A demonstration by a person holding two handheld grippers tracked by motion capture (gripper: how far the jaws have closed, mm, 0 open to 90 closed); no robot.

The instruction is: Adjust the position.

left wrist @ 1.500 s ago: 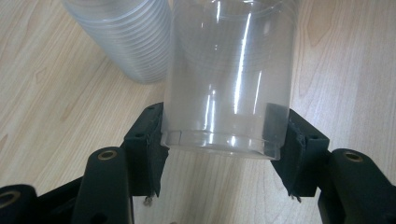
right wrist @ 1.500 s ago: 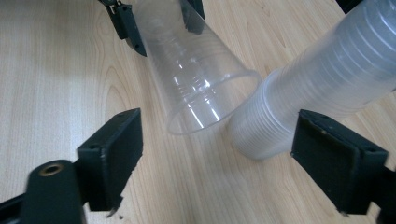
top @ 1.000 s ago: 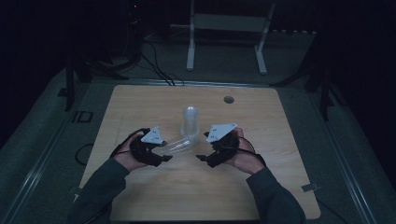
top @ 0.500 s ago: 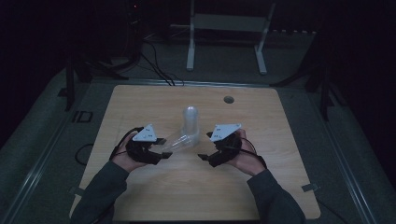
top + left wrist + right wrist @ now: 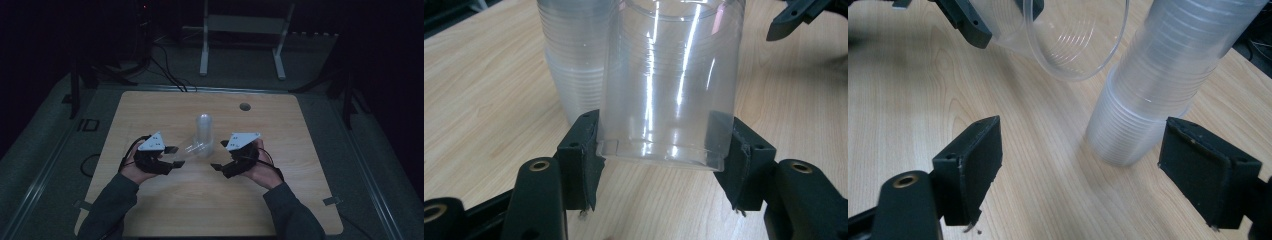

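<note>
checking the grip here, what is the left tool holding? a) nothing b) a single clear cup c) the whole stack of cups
b: the left tool has its jaws pressed on the base of one clear cup, apart from the stack standing on the table.

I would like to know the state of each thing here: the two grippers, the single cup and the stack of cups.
Left gripper: shut on the cup, near its base.
Right gripper: open, nothing between its jaws, low over the table.
Cup: clear, empty, held tilted off the table, mouth toward the right gripper.
Stack of cups: nested, mouths down, standing on the table, not gripped.
Table: wooden, bears the stack.
</note>
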